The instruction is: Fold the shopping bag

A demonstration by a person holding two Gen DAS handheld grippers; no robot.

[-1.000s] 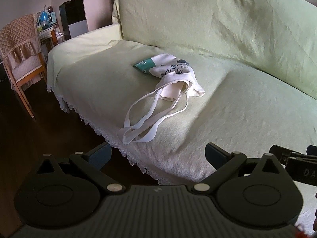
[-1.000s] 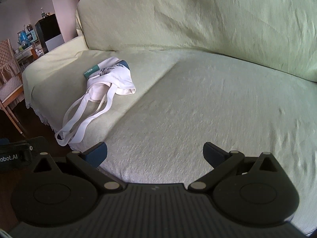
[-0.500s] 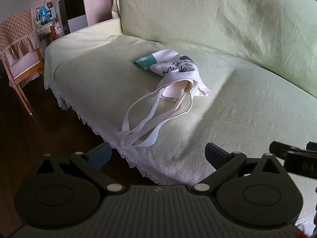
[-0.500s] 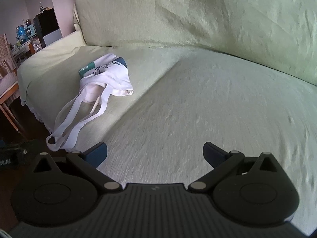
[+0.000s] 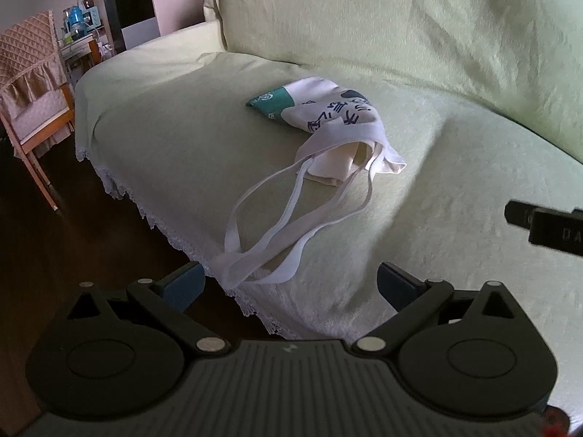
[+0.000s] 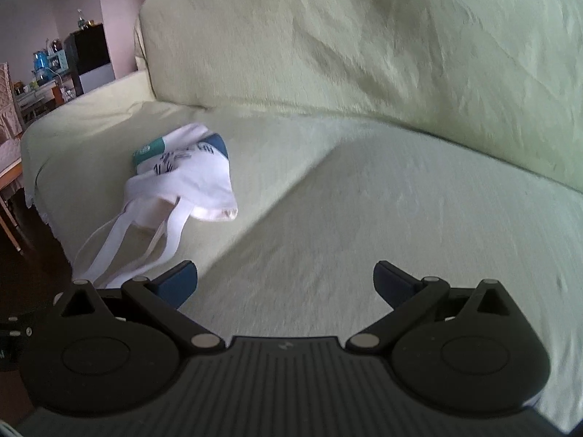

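On the green-covered sofa (image 5: 455,189) a crumpled white shopping bag (image 5: 328,127) lies untouched; left gripper (image 5: 289,284) and right gripper (image 6: 286,280) both spread, empty.

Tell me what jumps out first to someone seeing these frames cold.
The crumpled white shopping bag with its green corner and dark print, lying on the pale green sofa cover, its long handles trailing toward the lace-trimmed front edge. Next, the two open grippers at the bottom of each view, left gripper and right gripper, both empty and short of the bag. Off to the far left stands a wooden chair with a quilted cover.
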